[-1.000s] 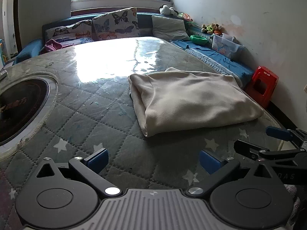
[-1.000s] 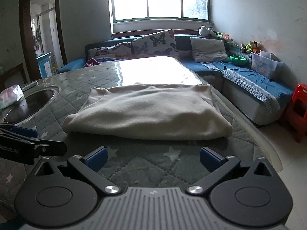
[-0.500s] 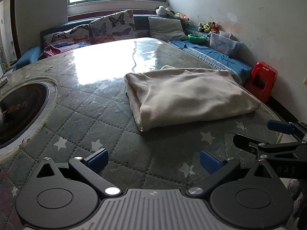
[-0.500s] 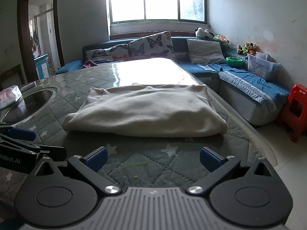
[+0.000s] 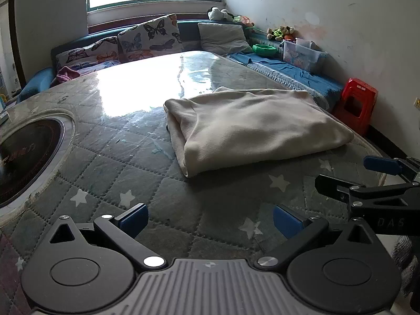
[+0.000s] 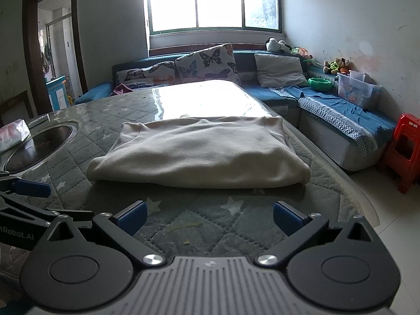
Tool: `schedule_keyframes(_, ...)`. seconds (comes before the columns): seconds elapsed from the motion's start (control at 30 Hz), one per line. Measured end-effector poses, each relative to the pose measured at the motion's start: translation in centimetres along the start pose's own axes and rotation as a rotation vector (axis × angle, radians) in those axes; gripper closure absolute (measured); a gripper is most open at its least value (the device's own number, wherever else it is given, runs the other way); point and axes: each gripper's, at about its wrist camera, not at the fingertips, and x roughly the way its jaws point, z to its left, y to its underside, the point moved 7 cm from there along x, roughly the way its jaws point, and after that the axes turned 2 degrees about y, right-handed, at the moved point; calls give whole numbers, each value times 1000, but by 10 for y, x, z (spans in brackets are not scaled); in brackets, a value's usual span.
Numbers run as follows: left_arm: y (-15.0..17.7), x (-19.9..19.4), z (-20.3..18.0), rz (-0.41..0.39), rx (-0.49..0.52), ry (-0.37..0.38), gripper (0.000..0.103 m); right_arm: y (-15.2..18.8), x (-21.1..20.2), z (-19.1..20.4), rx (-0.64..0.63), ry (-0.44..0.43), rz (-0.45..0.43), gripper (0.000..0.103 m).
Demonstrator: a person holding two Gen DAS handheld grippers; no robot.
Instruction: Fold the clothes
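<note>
A cream garment [image 5: 252, 128] lies folded into a thick rectangle on the quilted table cover [image 5: 110, 157]; the right wrist view shows the same cream garment [image 6: 199, 152] straight ahead. My left gripper [image 5: 208, 219] hangs open over the table, short of the garment's near left corner, with nothing between its blue pads. My right gripper [image 6: 208, 216] is open too, in front of the garment's near edge and apart from it. The right gripper [image 5: 365, 173] also shows at the right edge of the left wrist view, and the left gripper [image 6: 26, 197] at the left edge of the right one.
A round dark hotplate [image 5: 23, 155] is set into the table at left, with a tissue pack [image 6: 13, 134] beside it. A blue sofa with butterfly cushions [image 6: 204, 63] runs behind and to the right. A red stool [image 6: 404, 149] stands on the floor past the table's right edge.
Both grippers have drawn back from the folded garment and risen a little, so it looks farther away. The garment itself has not moved. Both stay open.
</note>
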Motion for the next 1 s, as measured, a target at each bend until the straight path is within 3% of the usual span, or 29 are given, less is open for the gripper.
schedule_keyframes(1.0,-4,8,-3,14,19,-3,0,-2,7,-3,15,2,10,0)
